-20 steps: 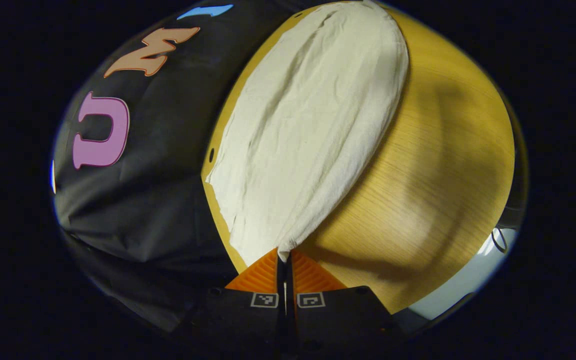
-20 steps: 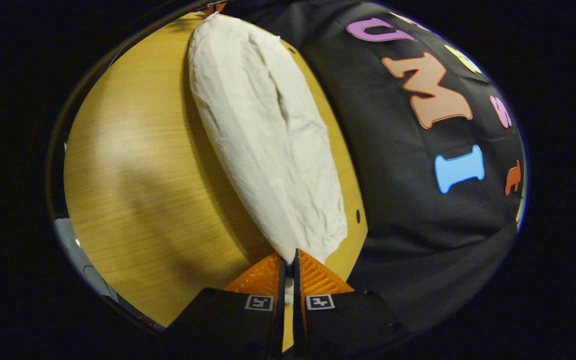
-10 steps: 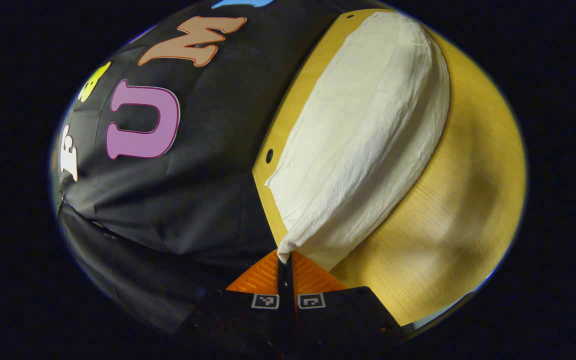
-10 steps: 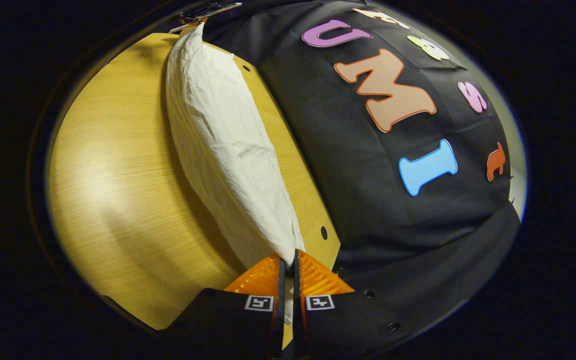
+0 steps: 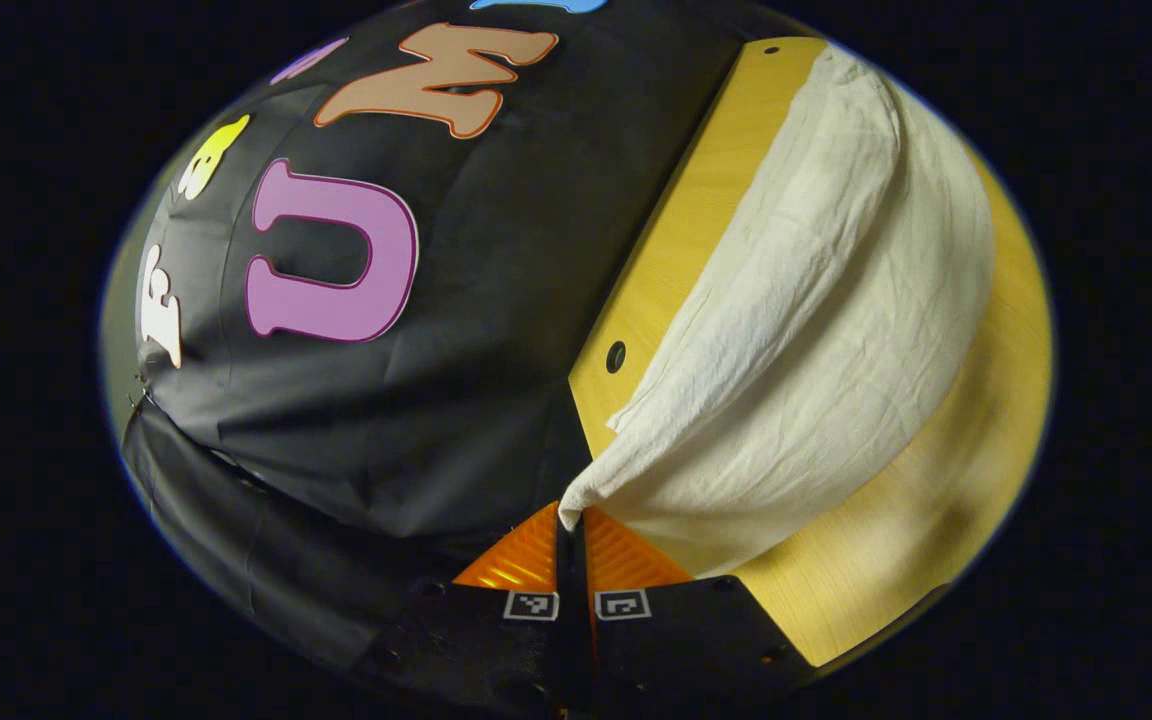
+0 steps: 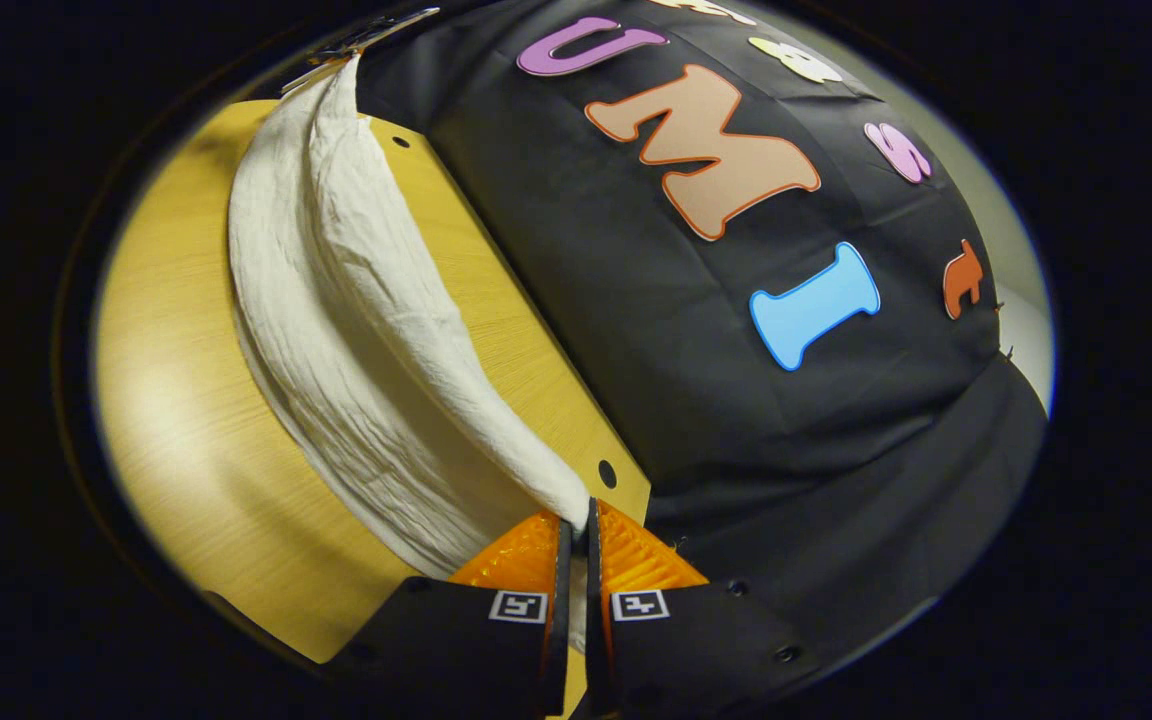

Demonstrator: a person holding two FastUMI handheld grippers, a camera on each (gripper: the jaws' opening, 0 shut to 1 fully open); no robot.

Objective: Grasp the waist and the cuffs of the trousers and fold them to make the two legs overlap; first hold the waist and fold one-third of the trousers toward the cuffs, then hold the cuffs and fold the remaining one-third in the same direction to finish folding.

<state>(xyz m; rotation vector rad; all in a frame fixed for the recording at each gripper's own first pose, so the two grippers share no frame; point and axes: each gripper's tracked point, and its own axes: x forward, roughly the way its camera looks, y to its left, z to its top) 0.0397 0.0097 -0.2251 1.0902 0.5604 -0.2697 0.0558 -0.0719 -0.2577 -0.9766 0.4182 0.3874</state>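
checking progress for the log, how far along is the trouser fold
Done: both grips are made. The left gripper and right gripper are each shut on an end of the white trousers. In hand: one long edge is lifted off the wooden table, the rest lying on it, so the leg-over-leg fold is under way. Left: both thirds folds.

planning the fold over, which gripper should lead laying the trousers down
Neither clearly: left gripper and right gripper each pinch one end of the trousers, lifted off the wooden table, so move both together.
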